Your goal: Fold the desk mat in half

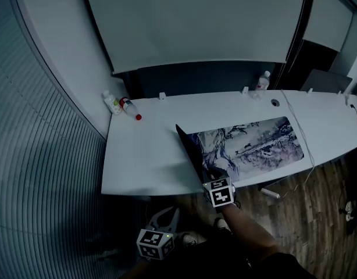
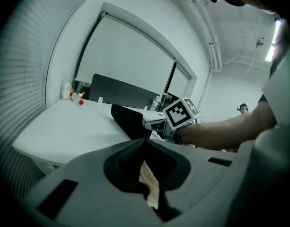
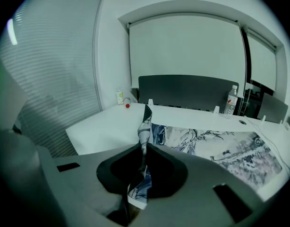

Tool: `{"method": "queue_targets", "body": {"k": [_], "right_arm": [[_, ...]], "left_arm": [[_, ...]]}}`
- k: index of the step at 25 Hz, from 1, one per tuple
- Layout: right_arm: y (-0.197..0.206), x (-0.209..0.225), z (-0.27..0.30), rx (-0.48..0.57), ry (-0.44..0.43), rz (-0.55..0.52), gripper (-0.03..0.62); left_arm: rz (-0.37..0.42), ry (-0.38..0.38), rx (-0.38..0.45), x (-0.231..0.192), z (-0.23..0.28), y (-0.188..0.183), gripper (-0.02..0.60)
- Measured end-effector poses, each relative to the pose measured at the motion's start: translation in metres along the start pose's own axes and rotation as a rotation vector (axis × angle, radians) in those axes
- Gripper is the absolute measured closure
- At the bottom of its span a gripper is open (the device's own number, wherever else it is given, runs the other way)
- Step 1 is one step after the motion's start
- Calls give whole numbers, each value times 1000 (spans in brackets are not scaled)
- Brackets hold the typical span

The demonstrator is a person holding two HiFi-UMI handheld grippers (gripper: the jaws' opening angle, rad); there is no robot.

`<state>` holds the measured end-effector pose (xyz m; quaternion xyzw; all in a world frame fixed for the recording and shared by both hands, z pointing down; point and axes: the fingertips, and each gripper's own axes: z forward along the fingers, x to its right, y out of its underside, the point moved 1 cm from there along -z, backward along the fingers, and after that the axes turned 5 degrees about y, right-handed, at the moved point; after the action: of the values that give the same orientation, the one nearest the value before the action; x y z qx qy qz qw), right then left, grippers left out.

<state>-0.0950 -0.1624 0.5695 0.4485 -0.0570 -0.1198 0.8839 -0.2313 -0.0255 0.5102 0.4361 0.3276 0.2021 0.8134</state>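
Your right gripper [image 1: 213, 174] hides the near-left corner of the desk mat [image 1: 254, 147]. Right of the mat, the desk [image 1: 149, 150] is cut off by the picture's edge. Far left of the mat, the bottles [image 1: 127, 106] are too small to read.

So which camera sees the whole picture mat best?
The head view: the whole mat lies spread on the table, one end lifted. The right gripper view shows its printed side up close but partly hidden. The left gripper view shows only its dark underside.
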Motion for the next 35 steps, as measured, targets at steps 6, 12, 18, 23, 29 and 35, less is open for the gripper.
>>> {"method": "queue_targets", "body": {"k": [6, 12, 18, 23, 29, 35], "right_arm": [[22, 15, 6, -42, 23, 47, 548], [41, 34, 12, -84, -12, 41, 548], [59, 57, 15, -144, -83, 28, 548], [71, 73, 17, -172, -116, 55, 548], [80, 92, 15, -191, -117, 81, 548], [87, 112, 12, -185, -98, 103, 548]], "left_arm": [[10, 8, -26, 1, 10, 5, 575], [-8, -25, -21, 10, 37, 4, 575], [-24, -54, -14, 35, 71, -9, 575], [-24, -71, -29, 47, 92, -15, 575], [-19, -67, -47, 59, 108, -17, 577], [-7, -46, -65, 68, 125, -14, 575]]}}
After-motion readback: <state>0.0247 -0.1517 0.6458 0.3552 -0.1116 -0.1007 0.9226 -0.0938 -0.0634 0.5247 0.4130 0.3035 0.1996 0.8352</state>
